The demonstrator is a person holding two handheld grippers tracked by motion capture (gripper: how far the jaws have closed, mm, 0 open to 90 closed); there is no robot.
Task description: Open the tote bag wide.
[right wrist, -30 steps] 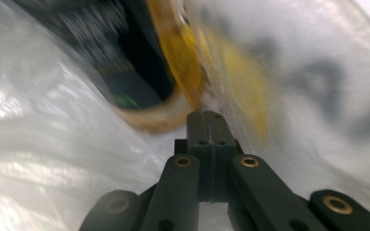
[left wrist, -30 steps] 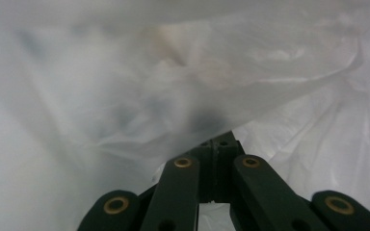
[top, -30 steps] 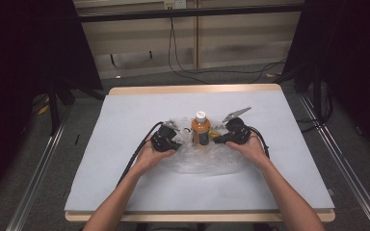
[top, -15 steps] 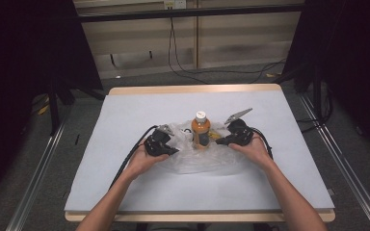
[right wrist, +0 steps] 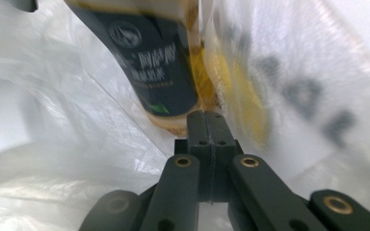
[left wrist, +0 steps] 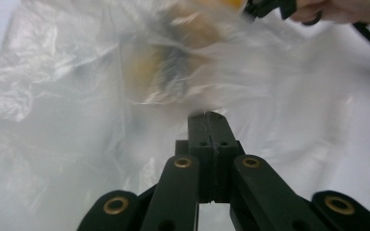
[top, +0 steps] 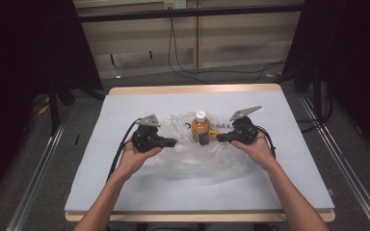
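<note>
A bottle [top: 200, 130] of orange drink with a white cap and a dark label stands upright inside a clear plastic bag [top: 192, 156] at the middle of the table. My left gripper [top: 173, 142] is to its left, jaws pressed together, and the bag's creases run to its tip [left wrist: 207, 115]. To the right of the bottle my right gripper [top: 219, 138] is shut too, its tip [right wrist: 207, 114] close against the bottle's base [right wrist: 154, 72] with bag film around it. Something yellow [right wrist: 241, 96] lies in the bag beside the bottle.
The table [top: 125, 192] is covered in white, with a wooden edge at the front and back. Metal rails run along the floor on both sides. Cables [top: 183, 62] hang and trail behind the far edge.
My left gripper has risen and drawn left, away from the bottle, and the bag's left side has lifted with it. The right gripper has risen slightly. The bottle stays upright.
</note>
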